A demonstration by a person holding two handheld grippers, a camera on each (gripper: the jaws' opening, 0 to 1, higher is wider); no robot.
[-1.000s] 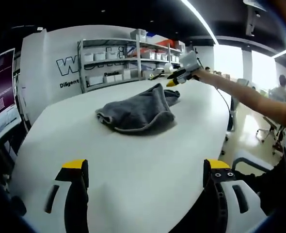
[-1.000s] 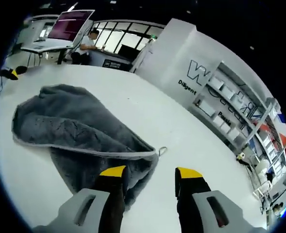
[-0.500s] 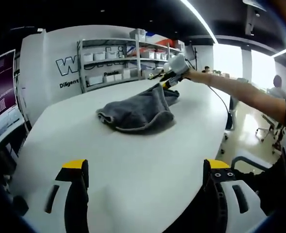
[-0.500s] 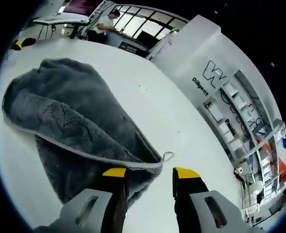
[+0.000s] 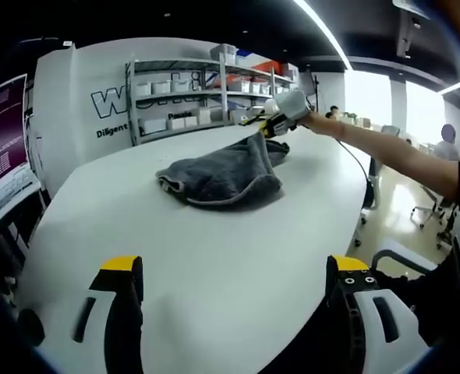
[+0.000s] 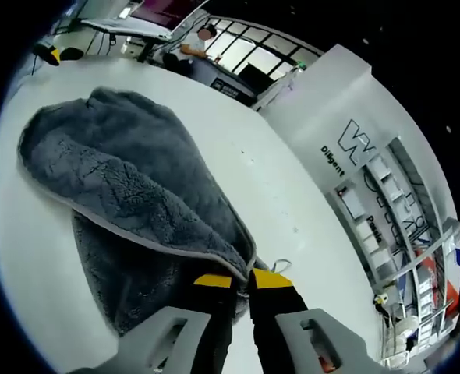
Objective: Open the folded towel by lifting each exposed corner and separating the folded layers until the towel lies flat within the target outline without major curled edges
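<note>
Closed now, compared with a second ago: right tongs [image 6: 242, 278], pinching the hemmed corner of the grey towel [image 6: 121, 202] beside its hanging loop [image 6: 280, 265]. Still folded, lying mid-worktop [image 5: 214, 257] toward the far edge. Left tongs [image 5: 234, 269] wide open, holding nothing, near the front edge. Risk: thin pinch slipping, or both layers lifting together.

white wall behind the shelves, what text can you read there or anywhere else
"W": large outlined letter on the white wall, the rest hidden by the shelving.
"Diligent": small dark word under it on the same wall.
"Passio": partly readable between the shelves, cut off.
Purple screen at the left: text too blurred to read.
</note>
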